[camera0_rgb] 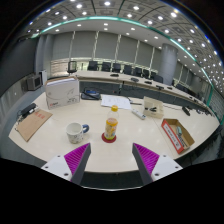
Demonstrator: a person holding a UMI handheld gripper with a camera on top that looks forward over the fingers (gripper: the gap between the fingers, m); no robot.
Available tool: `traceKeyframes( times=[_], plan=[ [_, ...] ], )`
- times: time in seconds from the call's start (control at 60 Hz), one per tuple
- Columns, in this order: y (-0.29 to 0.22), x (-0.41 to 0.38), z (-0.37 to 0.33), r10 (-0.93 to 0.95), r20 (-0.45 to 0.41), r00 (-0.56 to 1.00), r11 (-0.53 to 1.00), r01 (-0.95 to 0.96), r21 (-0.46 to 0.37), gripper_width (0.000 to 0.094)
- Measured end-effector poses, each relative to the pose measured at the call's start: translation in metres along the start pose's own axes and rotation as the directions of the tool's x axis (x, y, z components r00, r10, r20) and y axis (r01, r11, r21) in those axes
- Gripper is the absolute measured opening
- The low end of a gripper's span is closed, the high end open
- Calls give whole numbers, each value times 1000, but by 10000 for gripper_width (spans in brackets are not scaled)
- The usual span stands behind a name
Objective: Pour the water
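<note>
The bottle (111, 127), with an orange-yellow body and a pale cap, stands upright on a red coaster (109, 137) just beyond the tongs (110, 160), almost on the line that runs out between the two fingers. A white mug (76, 130) stands to the left of it, near but apart, its handle turned toward the bottle; this looks like the vessel to be filled, though whether it holds anything cannot be told from here. The tongs are spread wide and hold nothing: the purple pads (147, 158) face each other across an open gap, and neither one touches the bottle. Judged from this, the task is at its very start: the bottle is not yet grasped, not lifted, not tilted, so the approach, the grip, the carry to the mug and the pour all remain to be done. Farther out on the pale table (120, 148), a wooden board (31, 123) lies well to the left, an open red-lined box (178, 134) well to the right, and a yellow sheet (114, 101) lies beyond the bottle. A white appliance (61, 93) stands at the far left of the table, and behind it all runs a long desk with monitors (115, 68) before the windows.
</note>
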State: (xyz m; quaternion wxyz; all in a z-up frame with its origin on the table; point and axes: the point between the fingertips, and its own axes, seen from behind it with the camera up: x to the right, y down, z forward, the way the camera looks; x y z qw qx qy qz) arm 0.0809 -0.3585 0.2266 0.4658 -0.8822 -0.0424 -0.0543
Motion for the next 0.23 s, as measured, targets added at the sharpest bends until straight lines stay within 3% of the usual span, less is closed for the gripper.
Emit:
traceKeyframes(
  times=[0.233],
  plan=[
    [7, 4, -18, -20, -37, 999, 1000, 20, 1, 860]
  ],
)
